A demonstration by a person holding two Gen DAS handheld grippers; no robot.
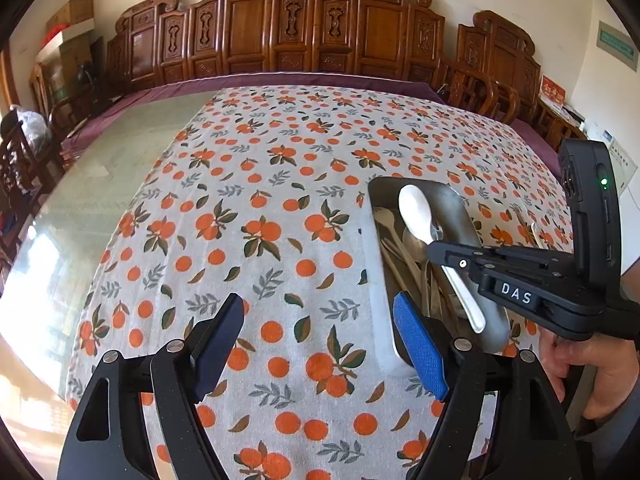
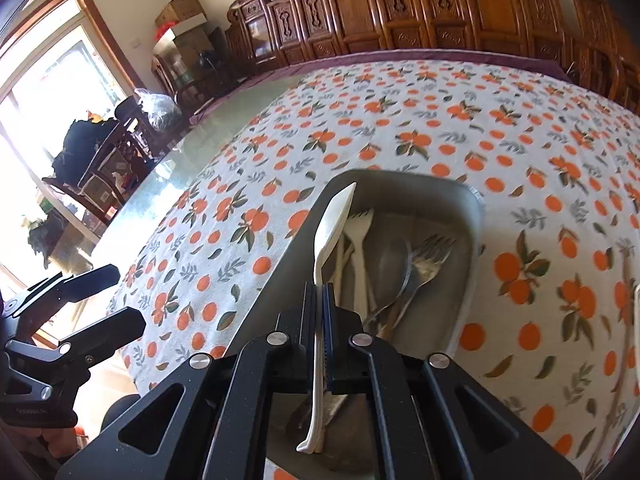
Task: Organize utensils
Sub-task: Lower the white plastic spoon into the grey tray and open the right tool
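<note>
White plastic spoon [image 2: 334, 224] clamped in right gripper [image 2: 322, 312] over metal tray [image 2: 460, 200], left gripper [image 1: 320, 340] wide open, empty

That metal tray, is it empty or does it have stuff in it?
Not empty. The metal tray holds white plastic forks, a metal spoon and a metal fork.

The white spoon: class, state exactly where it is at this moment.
The white spoon is clamped by its handle in the right gripper, held above the metal tray of forks and spoons on the orange-print tablecloth.
</note>
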